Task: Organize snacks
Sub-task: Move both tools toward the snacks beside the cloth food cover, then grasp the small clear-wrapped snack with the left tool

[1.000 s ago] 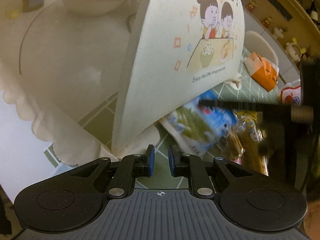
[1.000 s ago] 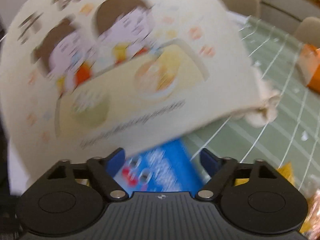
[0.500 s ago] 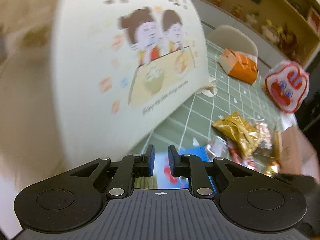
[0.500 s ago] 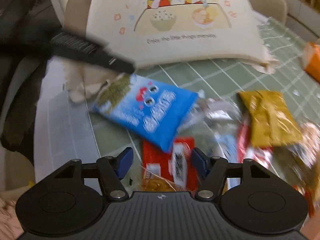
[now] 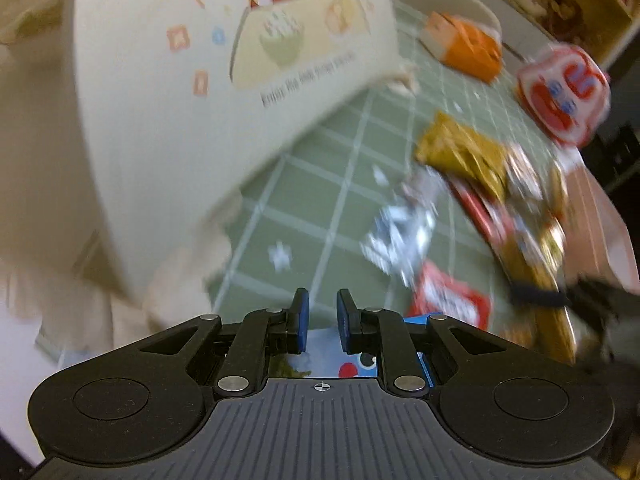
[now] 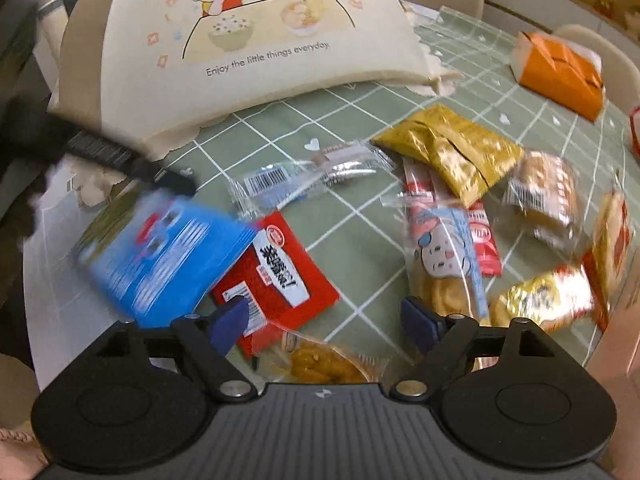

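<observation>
Right gripper (image 6: 324,322): hovers spread wide over red packet (image 6: 280,276) near tablecloth's (image 6: 360,216) front edge, seemingly to grab it. Left gripper (image 5: 322,316): nearly closed above blue packet (image 5: 352,364); grasp impossible to tell.

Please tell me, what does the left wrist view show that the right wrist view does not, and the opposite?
Only the left wrist view: the red-and-white snack bag whole. Only the right wrist view: the open right tongs, the clear packet with a cartoon face, and a yellow snack under the tongs. Both: the cream bag with cartoon children, the orange box, the gold packet, the red sachet, the blue packet.
</observation>
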{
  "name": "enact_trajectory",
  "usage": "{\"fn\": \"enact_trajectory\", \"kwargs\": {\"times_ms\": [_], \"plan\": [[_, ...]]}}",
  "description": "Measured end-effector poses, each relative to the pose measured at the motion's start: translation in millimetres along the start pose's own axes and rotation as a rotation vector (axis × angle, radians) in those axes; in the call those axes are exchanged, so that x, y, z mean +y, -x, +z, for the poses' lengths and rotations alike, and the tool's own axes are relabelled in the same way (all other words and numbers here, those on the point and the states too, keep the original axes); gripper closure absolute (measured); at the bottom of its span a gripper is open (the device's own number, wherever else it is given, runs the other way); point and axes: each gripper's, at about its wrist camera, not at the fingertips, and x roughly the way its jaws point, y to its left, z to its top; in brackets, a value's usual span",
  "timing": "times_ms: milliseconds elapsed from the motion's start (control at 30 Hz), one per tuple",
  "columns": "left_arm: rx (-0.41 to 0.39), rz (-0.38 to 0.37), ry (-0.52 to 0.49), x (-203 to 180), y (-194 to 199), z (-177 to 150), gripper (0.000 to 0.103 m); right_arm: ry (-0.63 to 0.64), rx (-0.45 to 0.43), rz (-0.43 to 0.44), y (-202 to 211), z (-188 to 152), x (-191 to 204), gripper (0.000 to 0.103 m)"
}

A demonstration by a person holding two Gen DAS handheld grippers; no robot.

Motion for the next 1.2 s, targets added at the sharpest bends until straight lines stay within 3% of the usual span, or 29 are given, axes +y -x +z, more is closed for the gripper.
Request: {"fn": "enact_trajectory", "kwargs": {"times_ms": [67,267,467,567,633,667,833,967,1200], "plan": [[0.020,0.029,-0.018,2,10,-9,0.085,-0.015,0.000,0.000,6,-4,2,0.017],[-0.053,0.098,0.156,34,49,-30,0.085,0.053,-0.091,0.114,37,-17,29,0.009],[-0.059,0.114,0.196,41,56,-35,0.085,0.246,-0.019,0.244,23,-16,80,0.009],[-0.059,0.079,0.180,32,52,-34,0.085,0.353,-0.049,0.143,24,-25,95,0.009],[-0.064,0.047,0.129,20,51,-31,0.085,0.348,-0.075,0.024,24,-27,88,0.009],[-0.069,0.035,0.087,10,48,-27,0.085,0.310,-0.070,0.004,25,-26,79,0.009],[-0.135,0.026,-0.265,-55,21,12,0.084,0.040,-0.028,0.079,38,-29,28,0.008],[-0.107,0.079,-0.482,-97,-22,42,0.082,-0.053,0.014,0.061,33,-44,17,0.008],[-0.031,0.072,-0.561,-123,-70,70,0.077,-0.083,0.012,0.022,30,-59,25,0.002]]}}
